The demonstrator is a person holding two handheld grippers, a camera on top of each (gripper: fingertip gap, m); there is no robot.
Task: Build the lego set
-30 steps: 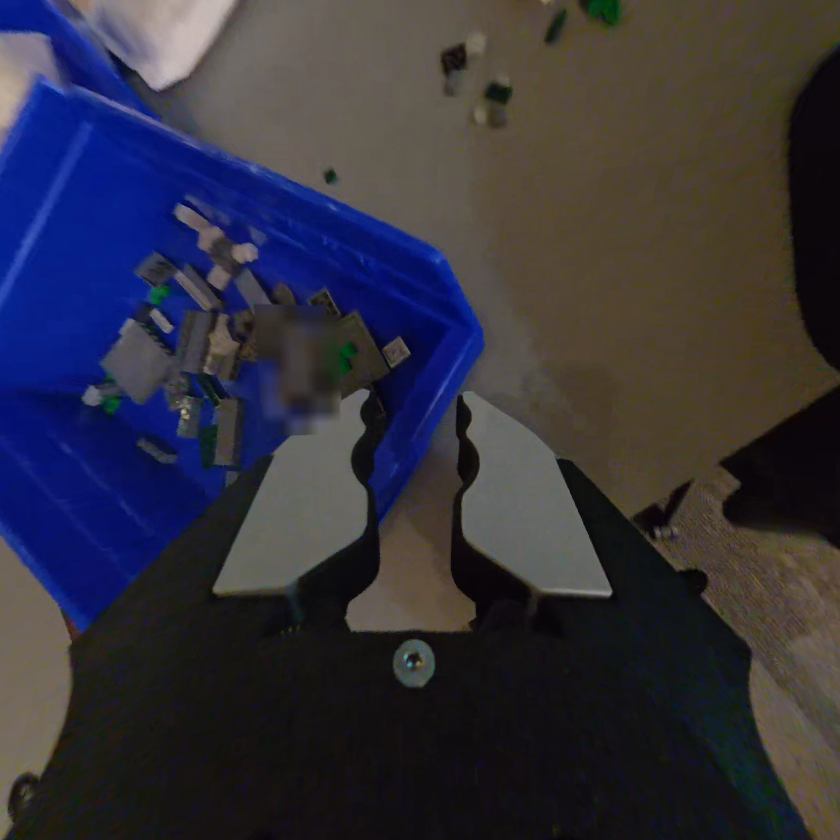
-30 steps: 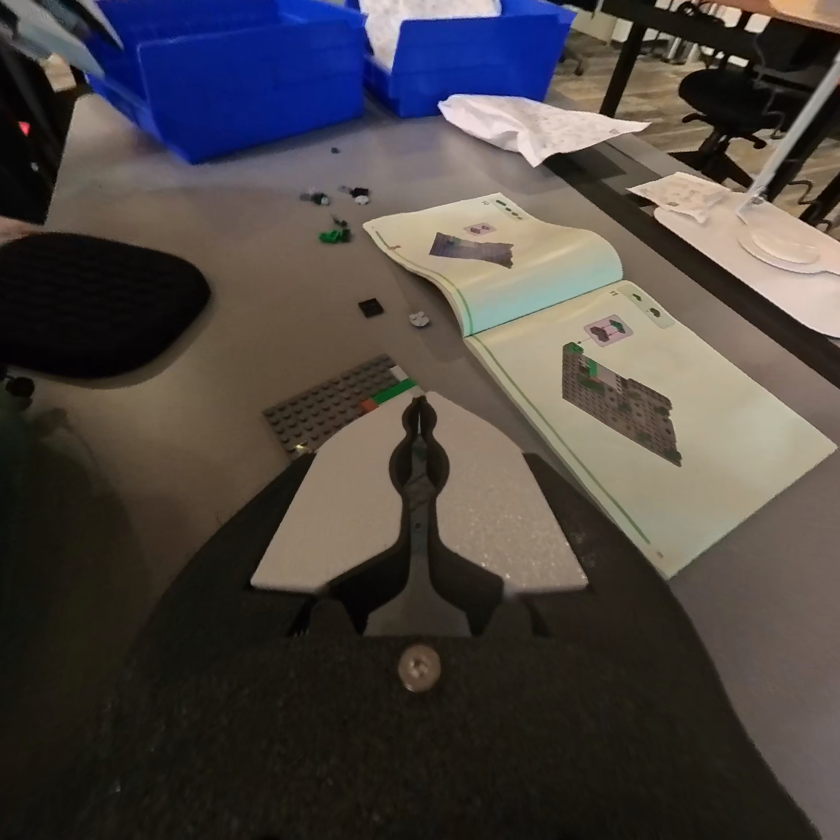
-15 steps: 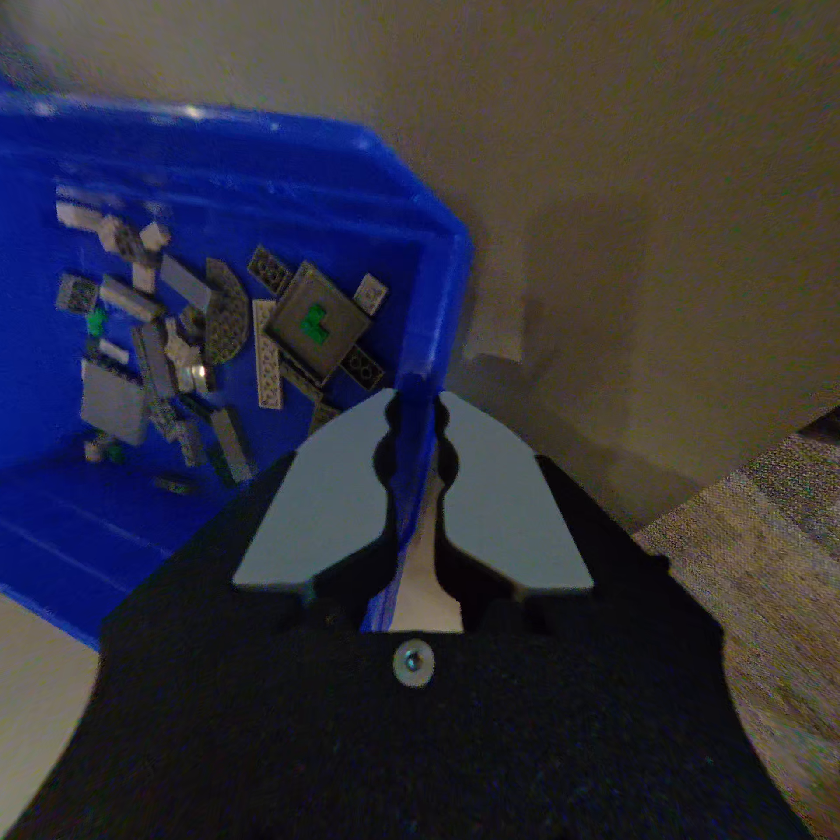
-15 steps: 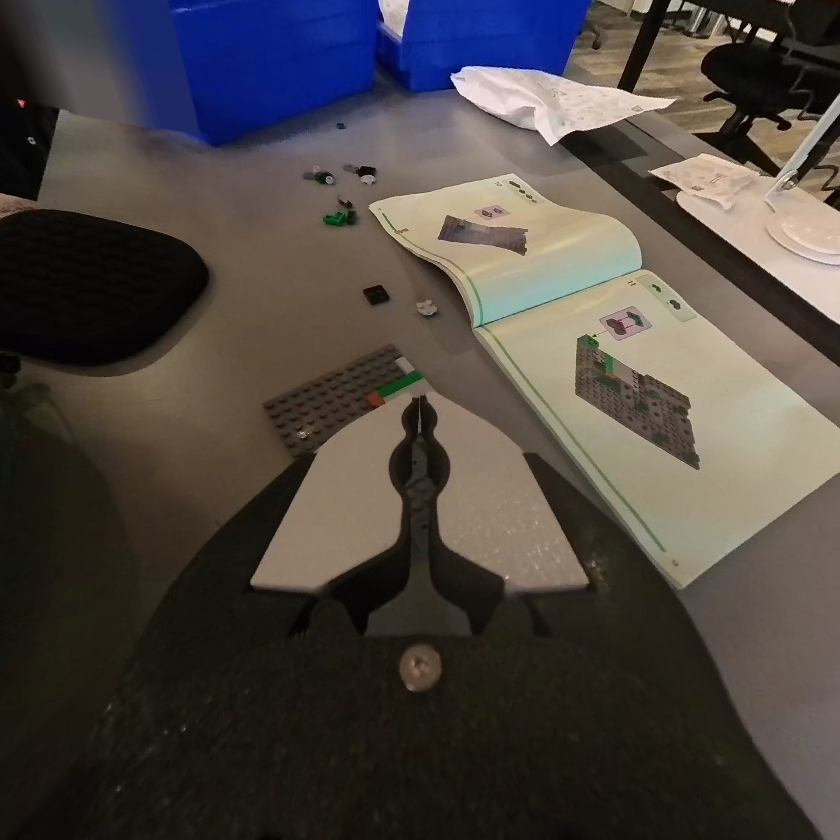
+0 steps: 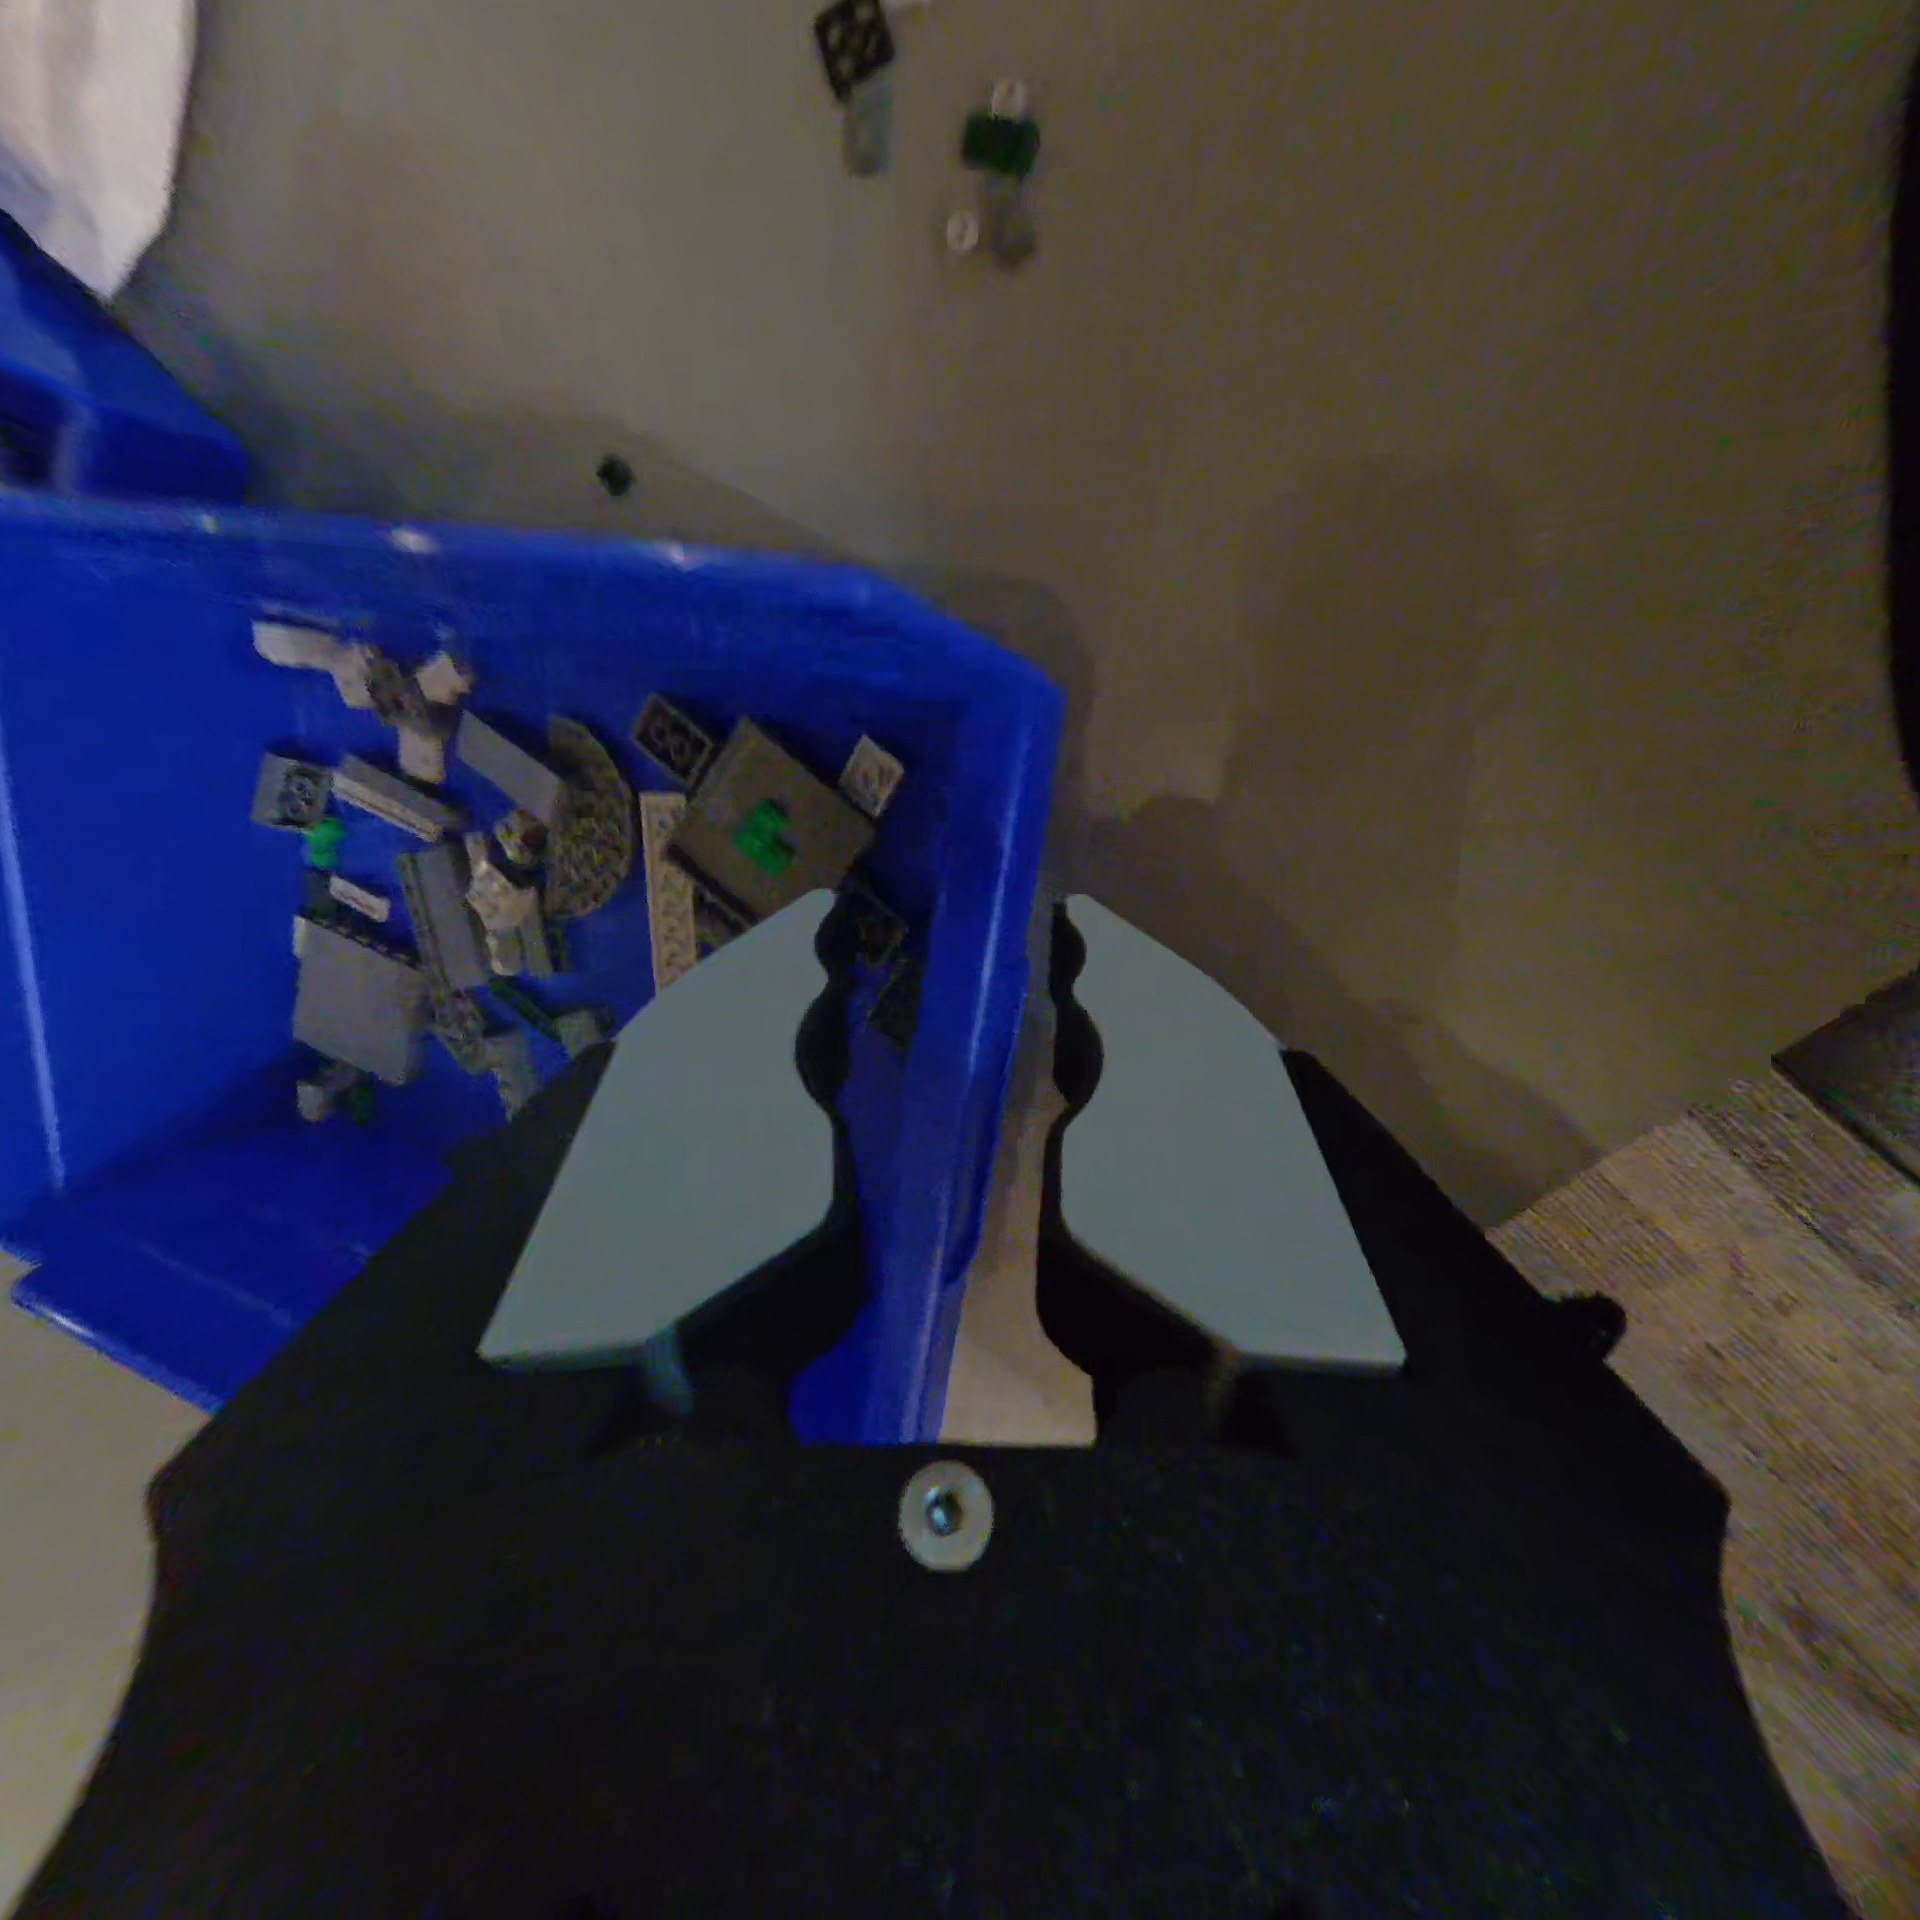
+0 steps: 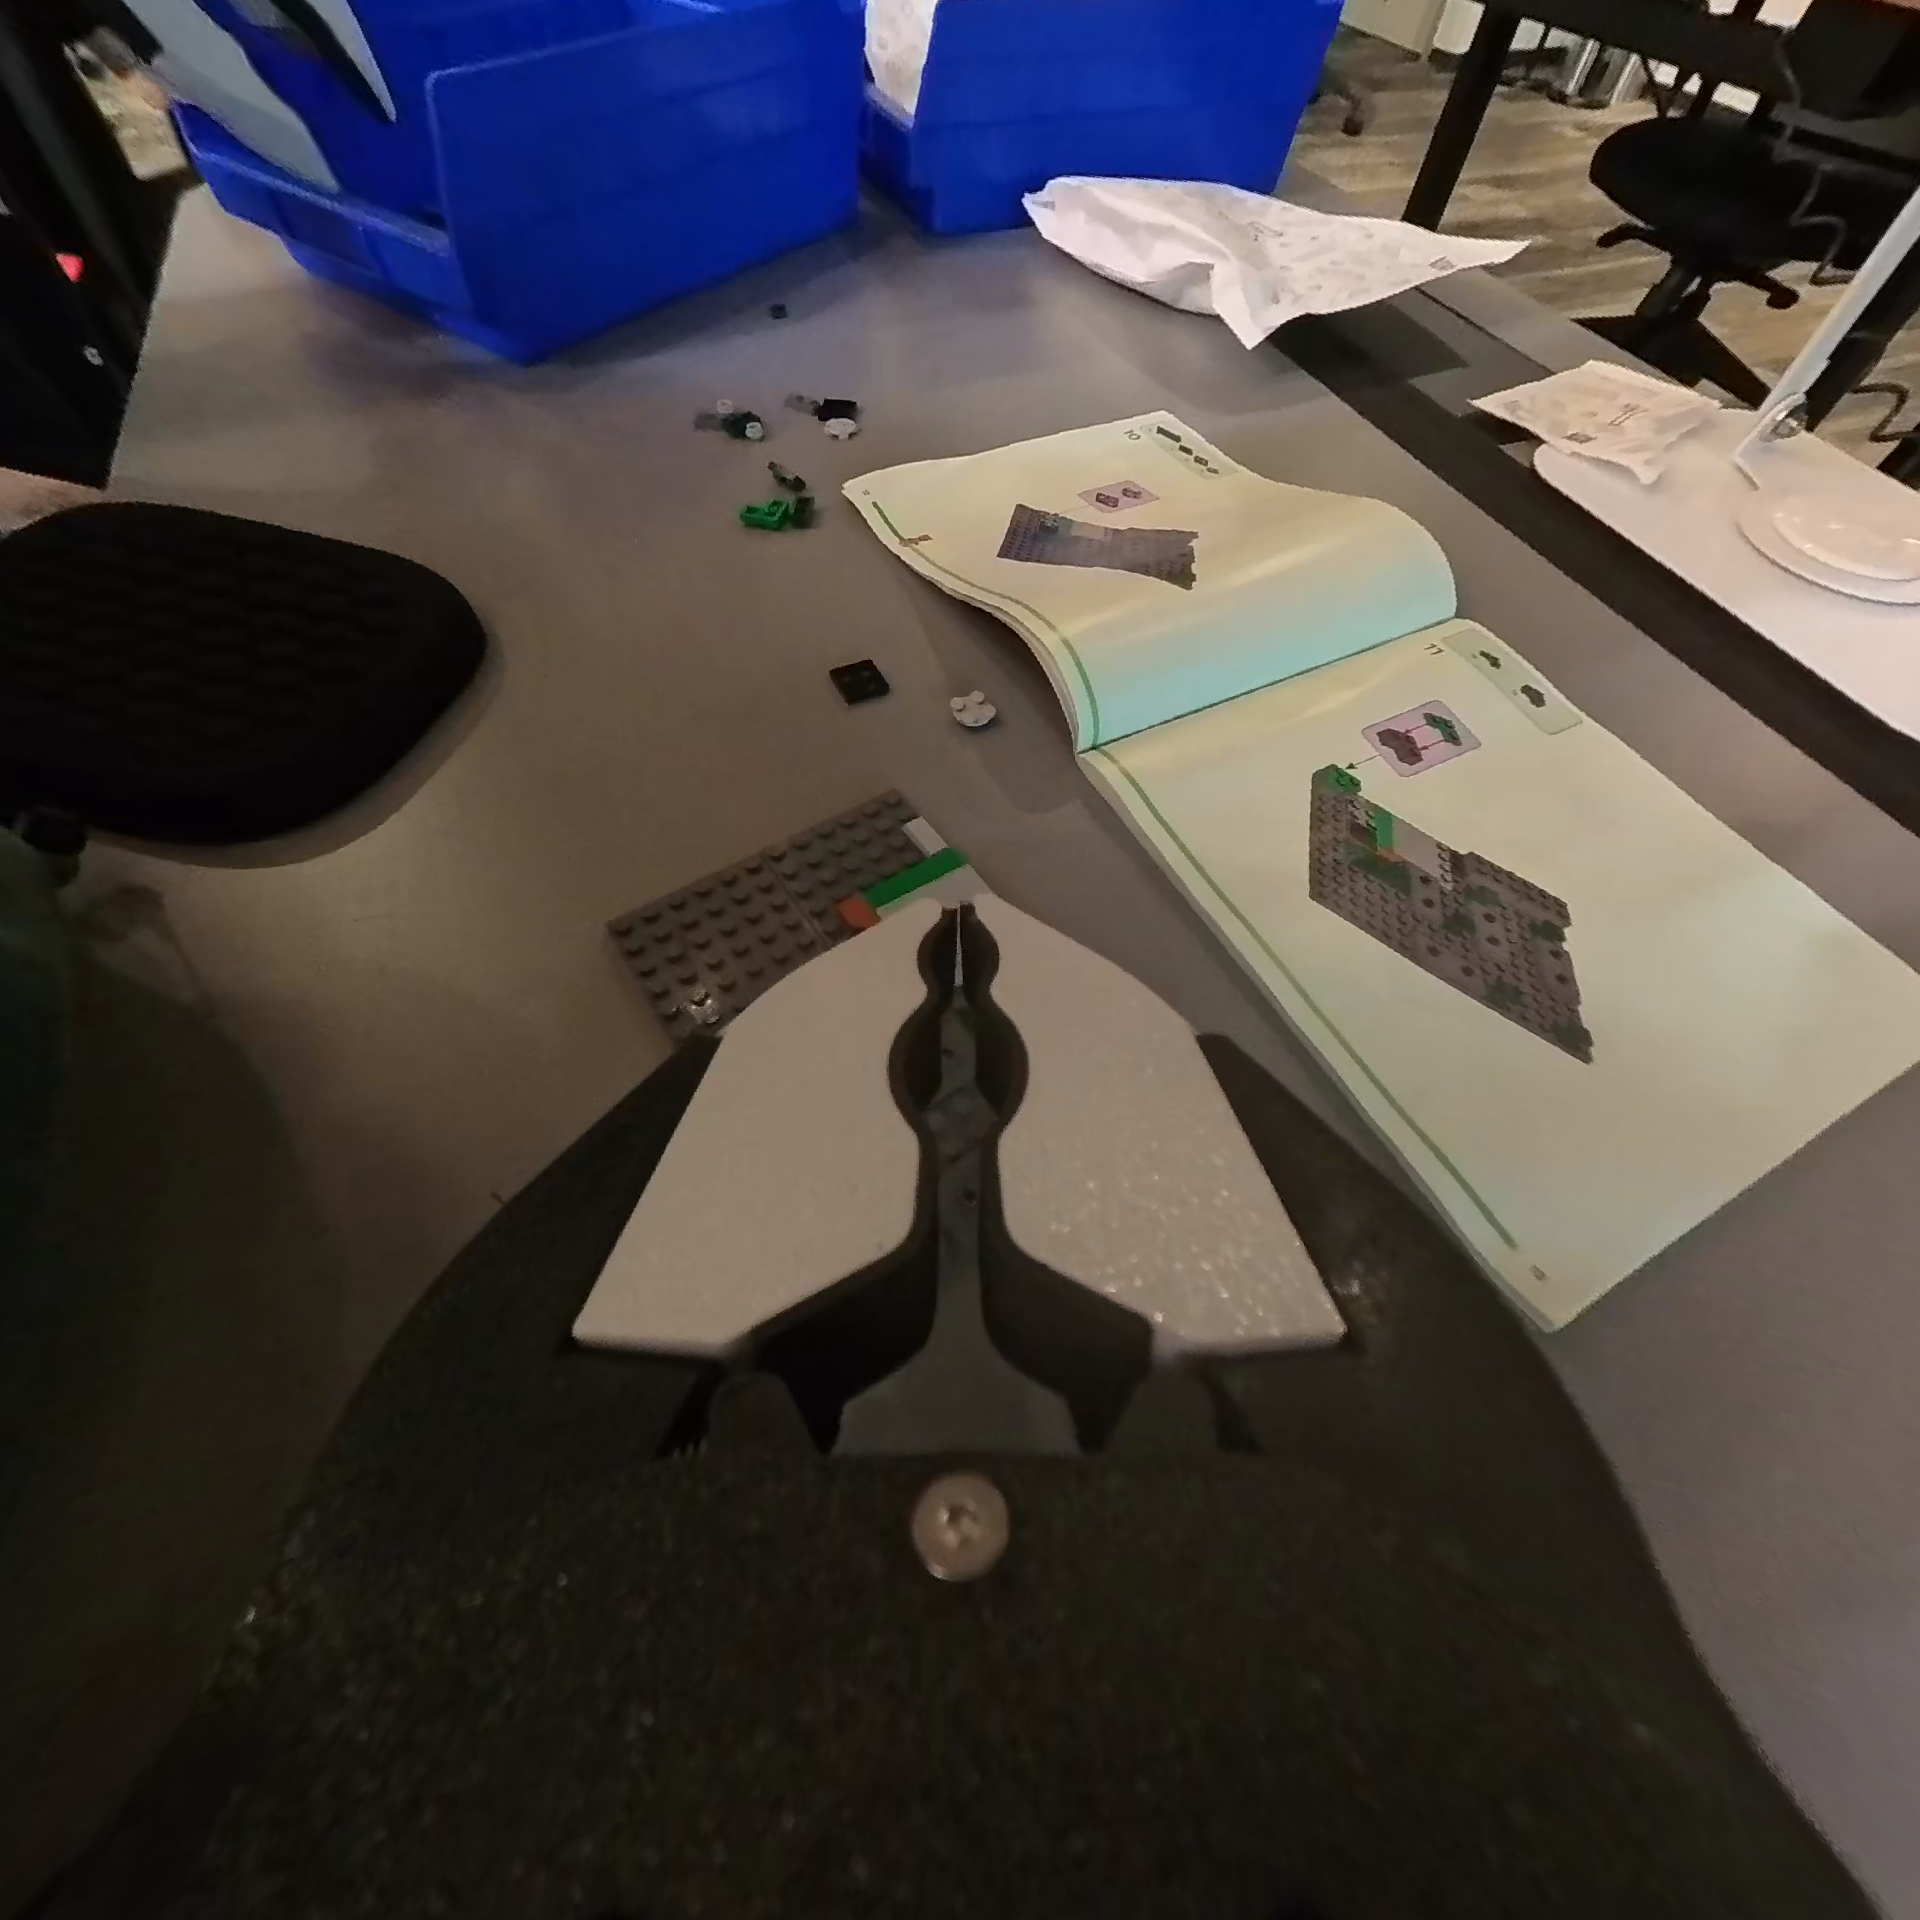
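Note:
A blue bin [image 5: 727, 582] holds several grey, white and green lego pieces [image 5: 769, 821]. My left gripper [image 5: 945, 909] is open and straddles the bin's right wall, one finger inside and one outside. In the right wrist view a grey baseplate [image 6: 748, 925] lies on the table with a green strip [image 6: 914, 878] and a red piece at its near right corner. My right gripper [image 6: 961, 914] is shut just above that corner, with nothing seen in it. An open instruction booklet [image 6: 1455, 883] lies to its right.
Loose pieces lie on the grey table: a black square plate [image 6: 859, 683], a white round piece [image 6: 975, 710], green pieces [image 6: 774, 511], and more in the left wrist view [image 5: 997, 135]. Two blue bins [image 6: 644, 177] and crumpled white paper [image 6: 1247, 249] sit at the back. A black chair back [image 6: 208, 665] is at the left. Spacing between my two grippers at the tips: around 45 cm. My right tips are roughly 15 cm from the black square plate [image 6: 859, 683].
My left gripper shut on the bin's right wall half a second ago and has now opened around it. The right gripper has stayed shut over the baseplate.

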